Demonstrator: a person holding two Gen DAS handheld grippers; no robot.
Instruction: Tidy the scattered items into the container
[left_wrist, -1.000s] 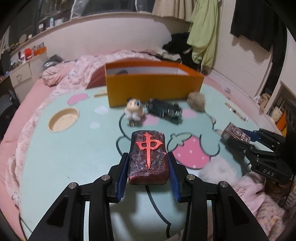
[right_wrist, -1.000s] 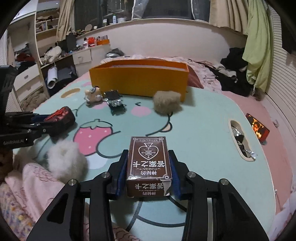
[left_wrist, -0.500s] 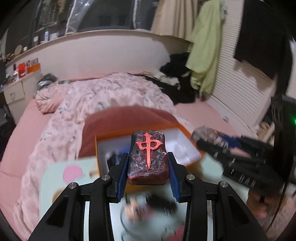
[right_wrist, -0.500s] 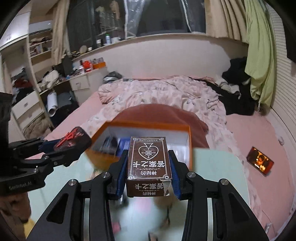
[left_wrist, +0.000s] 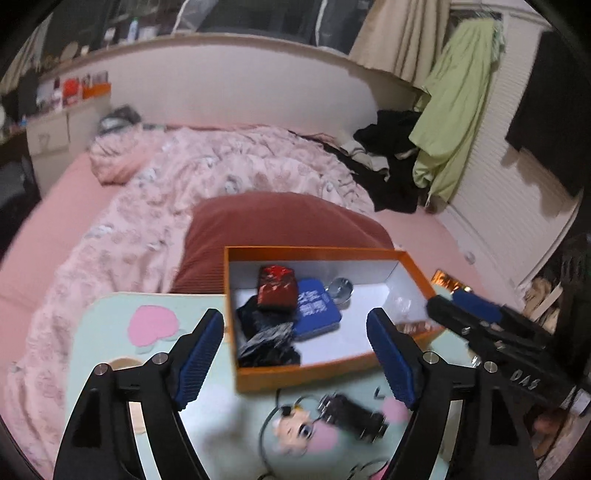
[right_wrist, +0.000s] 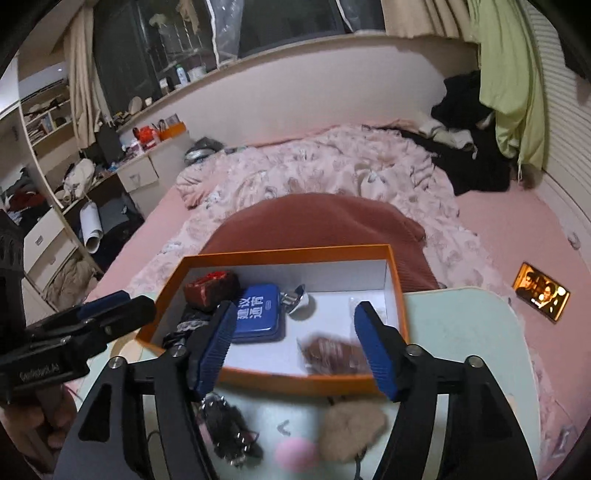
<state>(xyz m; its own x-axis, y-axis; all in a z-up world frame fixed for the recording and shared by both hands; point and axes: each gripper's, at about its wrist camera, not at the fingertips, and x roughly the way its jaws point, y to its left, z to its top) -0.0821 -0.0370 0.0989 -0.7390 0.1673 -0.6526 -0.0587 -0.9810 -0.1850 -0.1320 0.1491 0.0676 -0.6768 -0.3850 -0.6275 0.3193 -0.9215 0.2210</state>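
Tile (left_wrist: 277, 291) dropped beyond tongs (left_wrist: 295, 354) (boxed)

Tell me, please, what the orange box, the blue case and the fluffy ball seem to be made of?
Box: probably cardboard, with a matte orange outside, a white lining and thin, straight folded walls. Blue case: likely painted tin or hard plastic, with a smooth, slightly glossy lid, rounded corners and printed white characters. Fluffy ball: faux fur or plush, beige, with a fuzzy soft outline; blur leaves it open.
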